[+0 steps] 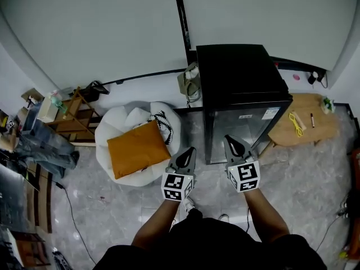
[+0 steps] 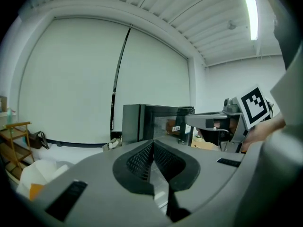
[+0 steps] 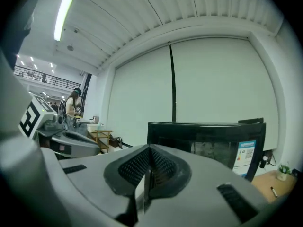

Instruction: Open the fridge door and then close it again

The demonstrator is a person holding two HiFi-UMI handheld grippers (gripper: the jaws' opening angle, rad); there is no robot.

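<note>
Your two grippers sit closest, both just short of the fridge's front; the left gripper (image 1: 186,157), jaws pressed together on nothing, hangs off the fridge's left front corner; the right gripper (image 1: 234,147), likewise closed and empty, faces the glass door (image 1: 247,122), likely because that side works it; the fridge (image 1: 239,75) stands on the floor by the wall, its door flush with the cabinet, which suits a door awaiting opening or one swung back; left of the fridge lies a white beanbag (image 1: 115,131) bearing an orange cushion (image 1: 138,149); right of it, a low wooden counter (image 1: 326,122).
</note>
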